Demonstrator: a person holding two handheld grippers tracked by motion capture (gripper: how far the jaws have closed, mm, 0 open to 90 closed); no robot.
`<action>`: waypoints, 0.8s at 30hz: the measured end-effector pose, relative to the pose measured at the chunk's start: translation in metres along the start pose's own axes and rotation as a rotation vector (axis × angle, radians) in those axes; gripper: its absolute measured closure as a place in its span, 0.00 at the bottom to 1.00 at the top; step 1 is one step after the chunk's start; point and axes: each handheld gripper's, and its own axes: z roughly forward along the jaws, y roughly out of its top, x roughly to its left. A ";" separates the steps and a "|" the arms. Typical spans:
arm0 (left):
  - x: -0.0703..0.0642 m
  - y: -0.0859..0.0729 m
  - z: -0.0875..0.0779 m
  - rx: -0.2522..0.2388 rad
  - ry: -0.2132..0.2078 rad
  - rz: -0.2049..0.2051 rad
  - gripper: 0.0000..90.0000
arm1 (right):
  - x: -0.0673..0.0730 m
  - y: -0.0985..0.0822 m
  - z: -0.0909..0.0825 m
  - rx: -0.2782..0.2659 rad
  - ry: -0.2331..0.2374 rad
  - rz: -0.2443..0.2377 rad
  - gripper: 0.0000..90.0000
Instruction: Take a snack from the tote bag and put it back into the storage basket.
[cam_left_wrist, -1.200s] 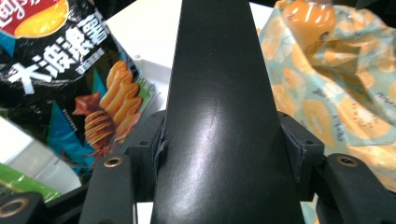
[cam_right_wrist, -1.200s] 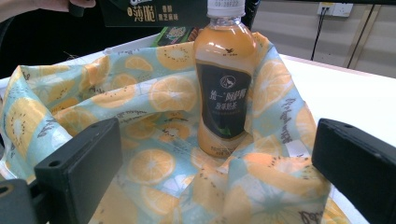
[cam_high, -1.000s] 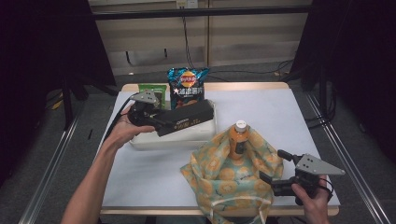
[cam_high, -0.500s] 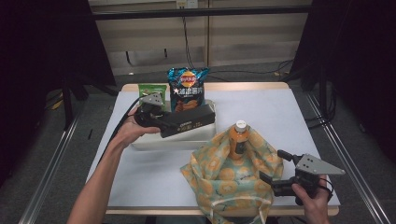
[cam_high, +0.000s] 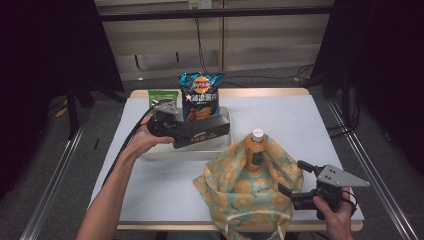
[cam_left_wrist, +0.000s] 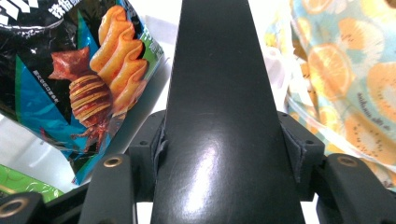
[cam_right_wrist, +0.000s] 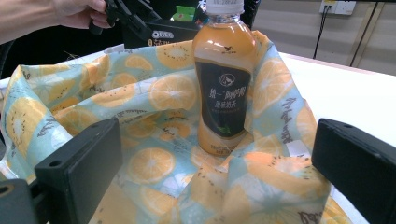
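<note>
My left gripper (cam_high: 185, 135) is shut on the left end of a long black Oreo box (cam_high: 205, 132), held level just above a white tray (cam_high: 165, 153). In the left gripper view the box (cam_left_wrist: 219, 116) runs straight away between the jaws, whose pads press on its two sides. An orange drink bottle (cam_high: 256, 149) stands upright inside an open fruit-print bag (cam_high: 235, 192). My right gripper (cam_high: 292, 177) rests at the bag's right edge, open. In the right gripper view the bottle (cam_right_wrist: 224, 84) and bag (cam_right_wrist: 154, 107) lie beyond the wide-apart jaws.
A blue chips bag (cam_high: 200, 97) stands behind the tray, close to the box's far side, and shows as the chips bag (cam_left_wrist: 84, 79) in the left gripper view. A green packet (cam_high: 162, 95) lies at the table's back left. The table's right rear has free room.
The left hand has lowered the black box toward the tray and shifted it a little to the right. The right gripper, the bottle and the bag have stayed put.
</note>
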 end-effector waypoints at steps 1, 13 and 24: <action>0.000 0.000 0.001 0.005 -0.005 -0.002 0.48 | 0.000 0.000 0.000 0.000 0.000 0.000 0.01; 0.005 -0.006 0.019 0.043 -0.018 -0.035 0.48 | -0.001 0.000 0.000 0.002 0.001 -0.003 0.01; 0.010 -0.009 0.026 0.066 -0.006 -0.028 0.48 | -0.001 -0.001 0.000 0.011 0.005 -0.008 0.01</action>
